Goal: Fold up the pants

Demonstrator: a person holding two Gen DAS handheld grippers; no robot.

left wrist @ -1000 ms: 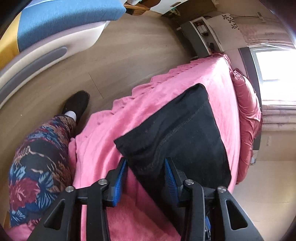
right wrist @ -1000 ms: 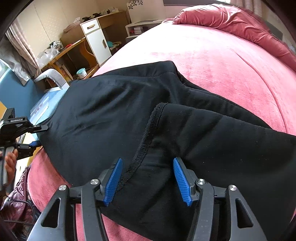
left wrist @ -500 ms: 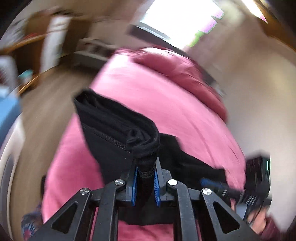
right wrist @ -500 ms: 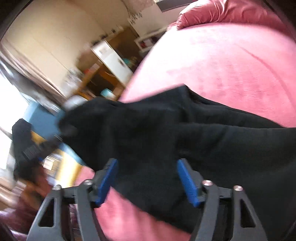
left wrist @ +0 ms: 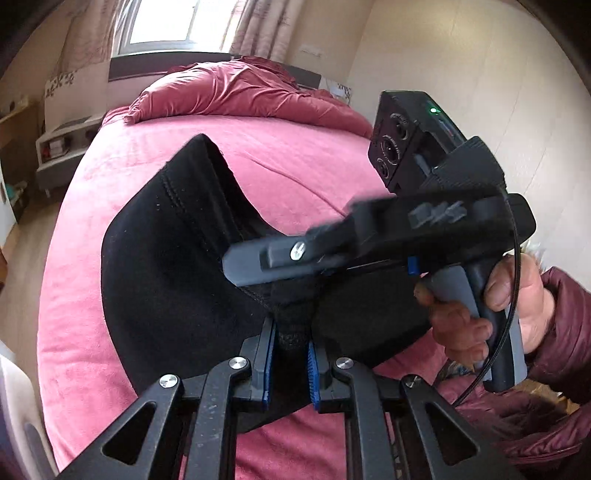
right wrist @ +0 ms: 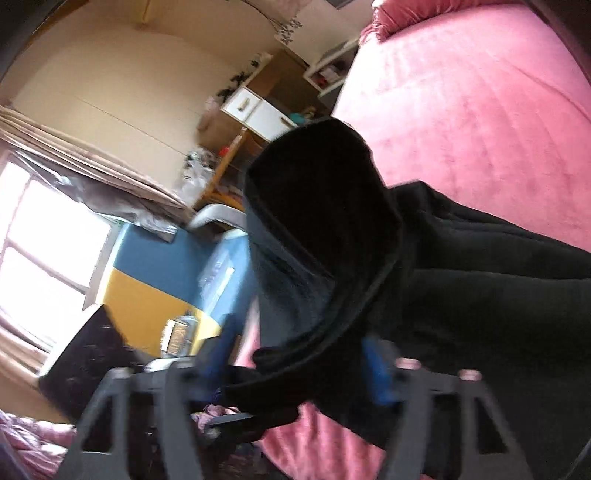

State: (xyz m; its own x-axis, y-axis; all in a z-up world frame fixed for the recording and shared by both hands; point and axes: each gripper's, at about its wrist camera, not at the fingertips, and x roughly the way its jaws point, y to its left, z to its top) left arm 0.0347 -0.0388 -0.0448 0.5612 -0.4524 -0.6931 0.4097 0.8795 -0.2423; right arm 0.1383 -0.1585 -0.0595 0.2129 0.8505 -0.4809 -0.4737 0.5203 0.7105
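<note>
Black pants (left wrist: 166, 266) hang bunched above the pink bed (left wrist: 295, 147). My left gripper (left wrist: 291, 343) is shut on a thick wad of the black cloth and holds it up off the cover. Close above it, side-on, is my right gripper (left wrist: 251, 266), held by a hand (left wrist: 517, 295). In the right wrist view a rolled edge of the pants (right wrist: 314, 206) lies between the blue pads of my right gripper (right wrist: 295, 363). Its jaws are closing, with a gap still showing beside the left pad (right wrist: 221, 350). This view is blurred.
A rumpled pink duvet (left wrist: 240, 92) lies at the head of the bed under a window (left wrist: 166, 22). A low white shelf (left wrist: 62, 144) stands to the left. The right wrist view shows a desk with a white cabinet (right wrist: 258, 110) and a blue and yellow seat (right wrist: 155, 266).
My left gripper has shut on the pants, rolled over and carried the cloth up and across to the right gripper. The flat pants are now bunched up in front of the right gripper.
</note>
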